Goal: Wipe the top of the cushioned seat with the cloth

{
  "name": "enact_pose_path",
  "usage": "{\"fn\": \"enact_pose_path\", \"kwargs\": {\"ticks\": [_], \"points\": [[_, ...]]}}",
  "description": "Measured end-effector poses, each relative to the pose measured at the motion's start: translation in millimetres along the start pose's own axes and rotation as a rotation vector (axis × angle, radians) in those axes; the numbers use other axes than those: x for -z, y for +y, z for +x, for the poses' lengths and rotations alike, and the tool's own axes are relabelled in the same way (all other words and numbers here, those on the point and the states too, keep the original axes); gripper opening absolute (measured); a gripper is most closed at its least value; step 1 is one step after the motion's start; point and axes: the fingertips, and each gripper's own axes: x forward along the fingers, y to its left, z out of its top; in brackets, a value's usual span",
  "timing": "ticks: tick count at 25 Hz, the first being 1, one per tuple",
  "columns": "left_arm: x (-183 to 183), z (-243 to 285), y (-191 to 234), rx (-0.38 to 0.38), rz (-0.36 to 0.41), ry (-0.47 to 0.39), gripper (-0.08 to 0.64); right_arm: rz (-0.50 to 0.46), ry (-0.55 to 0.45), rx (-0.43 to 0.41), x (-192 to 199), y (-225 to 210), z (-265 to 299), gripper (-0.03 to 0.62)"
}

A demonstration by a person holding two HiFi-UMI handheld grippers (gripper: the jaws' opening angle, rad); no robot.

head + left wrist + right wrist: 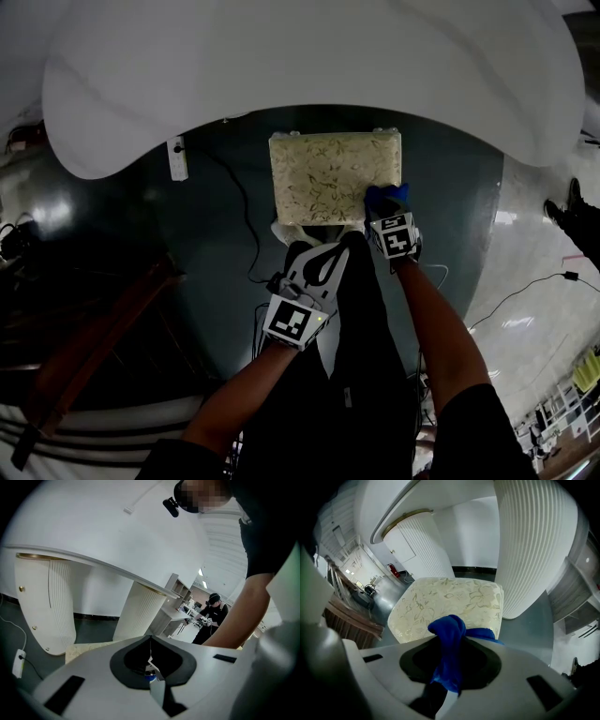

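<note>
Head view: cushioned seat (335, 178) lies long-axis left-right; right hand-held gripper (382, 208) pinches blue cloth (392, 195) at its near-right corner.

left gripper (335, 253) closed, right gripper (386, 210) tight on cloth (448, 632)

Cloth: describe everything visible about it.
The cloth is deep blue, soft-looking fabric, bunched into a wad. The right gripper is shut on it. A rounded fold sticks out past the fingers, with a flap trailing right. It sits at the near right corner of the seat, seemingly touching its top.
</note>
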Motion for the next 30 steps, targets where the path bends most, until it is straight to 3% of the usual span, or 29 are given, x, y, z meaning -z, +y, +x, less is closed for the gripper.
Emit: {"fn": "enact_pose_path", "kwargs": {"ticks": [15,20,22,25,30], "points": [[-4.2,21.9,-16.3,0.026,-0.004,0.007,0.017,0.031,-0.019,-0.012,7.2,-38.0,-19.4,0.127],[-8.1,21.4,-15.9,0.033,-0.004,0.022,0.017,0.166,0.041,0.131,42.4,-96.2,-29.5,0.126],[-19.0,15.9,-13.8,0.028,-0.013,0.003,0.017,0.219,-0.027,0.145,36.5,-111.4,-49.9,0.124],[-44.1,1.9,-10.2,0.006,-0.001,-0.032,0.017,0.219,-0.157,0.138,13.8,-112.1,-91.2,0.124],[-95.3,-40.2,-17.9,0.004,0.001,-0.077,0.017,0.190,-0.323,0.136,-36.4,-62.8,-189.9,0.124]]}}
